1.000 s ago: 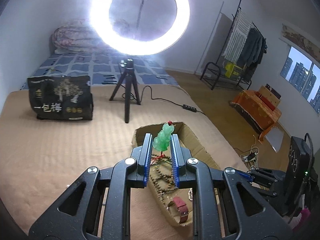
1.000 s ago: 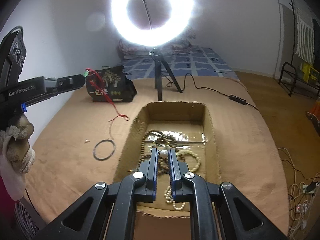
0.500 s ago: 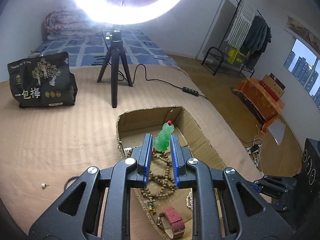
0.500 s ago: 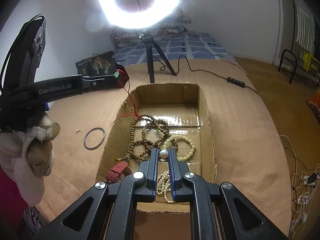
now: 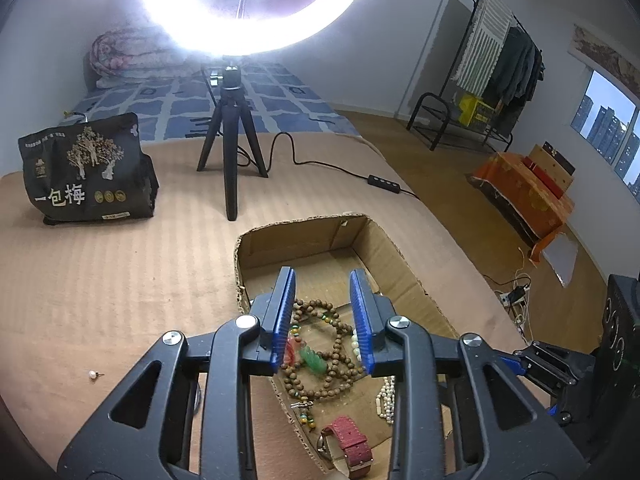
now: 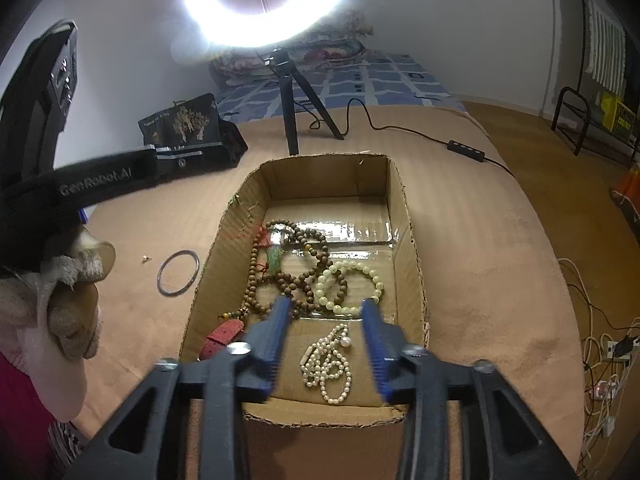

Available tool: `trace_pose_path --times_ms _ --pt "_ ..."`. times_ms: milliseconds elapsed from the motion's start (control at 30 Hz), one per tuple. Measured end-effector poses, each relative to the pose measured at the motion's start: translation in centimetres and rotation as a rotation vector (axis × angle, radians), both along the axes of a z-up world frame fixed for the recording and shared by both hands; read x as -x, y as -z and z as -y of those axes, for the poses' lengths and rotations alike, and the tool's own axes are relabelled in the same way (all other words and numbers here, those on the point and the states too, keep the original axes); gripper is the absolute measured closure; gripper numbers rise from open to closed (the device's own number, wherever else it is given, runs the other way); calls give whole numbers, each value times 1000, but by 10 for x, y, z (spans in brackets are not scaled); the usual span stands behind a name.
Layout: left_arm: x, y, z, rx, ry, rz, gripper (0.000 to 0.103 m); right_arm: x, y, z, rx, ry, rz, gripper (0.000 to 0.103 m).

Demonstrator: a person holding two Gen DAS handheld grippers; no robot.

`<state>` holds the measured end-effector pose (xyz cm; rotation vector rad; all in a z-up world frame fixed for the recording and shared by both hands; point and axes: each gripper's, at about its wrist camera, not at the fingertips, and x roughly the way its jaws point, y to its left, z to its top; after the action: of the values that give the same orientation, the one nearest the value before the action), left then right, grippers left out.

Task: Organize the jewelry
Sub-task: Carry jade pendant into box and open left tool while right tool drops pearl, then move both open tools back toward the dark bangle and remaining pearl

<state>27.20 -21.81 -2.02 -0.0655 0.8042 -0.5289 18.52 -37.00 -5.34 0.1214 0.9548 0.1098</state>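
Both grippers hang over an open cardboard box (image 6: 408, 240) that rests on a tan blanket (image 6: 480, 248), and both have their blue-padded jaws spread wide with nothing between them. Seen between the fingers of the left gripper (image 5: 323, 312), a green jade pendant (image 5: 314, 360) lies on the box floor among loops of a brown wooden bead strand (image 5: 340, 354), near the box's left wall. The right gripper (image 6: 325, 322) hovers above the box's near end, where a white pearl necklace (image 6: 328, 364) lies coiled on the cardboard with a larger single pearl (image 6: 345, 341) at its upper edge. Past the pearls, a pale green bead bracelet (image 6: 352, 286) overlaps the brown strand in the middle of the box. A red watch strap (image 6: 224, 334) sits in the near left corner of the box. Outside the box, on the blanket just beside its left wall, lies a thin dark bangle (image 6: 178, 272), and a small pearl stud (image 5: 93, 375) rests farther left, apart from it. At the blanket's far edge stand a black printed bag (image 5: 86, 170) and the tripod (image 5: 230, 152) of a lit ring light (image 6: 264, 0).
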Motion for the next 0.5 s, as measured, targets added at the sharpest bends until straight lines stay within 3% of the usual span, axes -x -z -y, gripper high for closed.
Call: trace_pose_path --times_ms 233,500 --pt "4 -7 -6 -6 -5 18 75 2 -5 -1 11 15 8 43" --pt "9 -16 -26 -21 -27 34 75 6 -15 -7 26 15 34 41"
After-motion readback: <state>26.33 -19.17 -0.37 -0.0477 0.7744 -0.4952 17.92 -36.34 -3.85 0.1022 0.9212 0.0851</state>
